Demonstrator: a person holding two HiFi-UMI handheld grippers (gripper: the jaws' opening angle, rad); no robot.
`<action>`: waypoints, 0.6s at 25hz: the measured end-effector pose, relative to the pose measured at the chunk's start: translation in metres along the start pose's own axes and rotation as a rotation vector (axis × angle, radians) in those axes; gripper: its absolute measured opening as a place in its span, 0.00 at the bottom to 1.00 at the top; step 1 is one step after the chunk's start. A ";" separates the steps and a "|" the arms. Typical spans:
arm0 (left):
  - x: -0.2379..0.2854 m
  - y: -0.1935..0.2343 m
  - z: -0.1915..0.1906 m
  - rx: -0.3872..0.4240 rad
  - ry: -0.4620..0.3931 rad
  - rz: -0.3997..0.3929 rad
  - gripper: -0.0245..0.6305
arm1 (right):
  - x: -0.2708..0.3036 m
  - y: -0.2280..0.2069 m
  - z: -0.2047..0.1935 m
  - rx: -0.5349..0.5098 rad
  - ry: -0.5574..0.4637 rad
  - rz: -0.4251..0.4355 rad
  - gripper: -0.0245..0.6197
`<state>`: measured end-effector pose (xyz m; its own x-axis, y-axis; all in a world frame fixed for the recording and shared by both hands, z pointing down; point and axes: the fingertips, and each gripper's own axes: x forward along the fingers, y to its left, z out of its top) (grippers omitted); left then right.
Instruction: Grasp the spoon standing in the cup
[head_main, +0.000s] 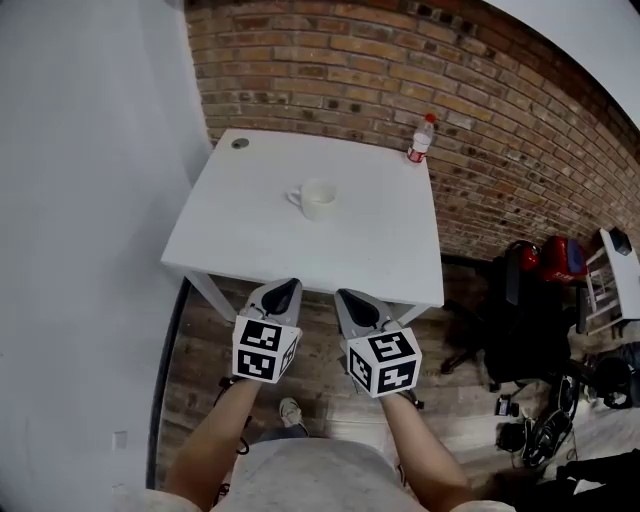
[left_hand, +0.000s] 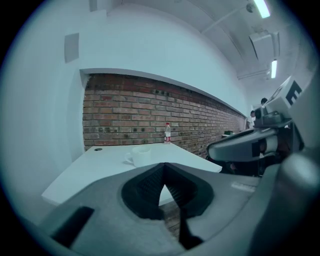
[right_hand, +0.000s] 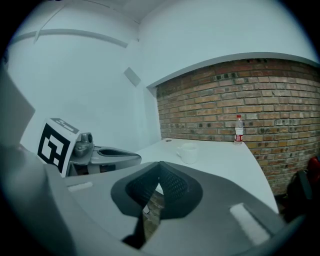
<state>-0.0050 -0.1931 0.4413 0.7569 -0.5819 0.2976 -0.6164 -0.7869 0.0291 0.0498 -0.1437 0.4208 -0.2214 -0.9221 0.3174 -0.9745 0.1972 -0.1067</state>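
A white cup (head_main: 319, 199) with its handle to the left stands near the middle of the white table (head_main: 250, 245); I see no spoon in it in any view. The cup (left_hand: 140, 156) lies ahead of the left gripper and the cup (right_hand: 188, 152) ahead of the right one, both well short of it. My left gripper (head_main: 283, 290) and right gripper (head_main: 352, 298) hang side by side just in front of the table's near edge. Both pairs of jaws meet at the tips with nothing between them.
A plastic bottle (head_main: 421, 138) with a red cap stands at the table's far right corner by the brick wall (head_main: 340, 70). A small dark round cap (head_main: 240, 143) sits at the far left corner. A black chair (head_main: 515, 320) and red gear (head_main: 560, 258) are on the floor at right.
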 end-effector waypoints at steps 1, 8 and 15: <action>0.005 0.005 0.003 0.012 0.001 -0.013 0.03 | 0.006 -0.002 0.003 0.002 0.000 -0.011 0.05; 0.032 0.037 0.019 0.071 -0.001 -0.087 0.03 | 0.042 -0.008 0.025 0.014 -0.008 -0.070 0.05; 0.058 0.057 0.023 0.179 0.011 -0.137 0.03 | 0.065 -0.019 0.032 0.024 -0.013 -0.105 0.05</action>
<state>0.0091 -0.2767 0.4385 0.8277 -0.4655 0.3134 -0.4588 -0.8829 -0.0994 0.0552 -0.2182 0.4130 -0.1179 -0.9413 0.3162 -0.9911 0.0919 -0.0961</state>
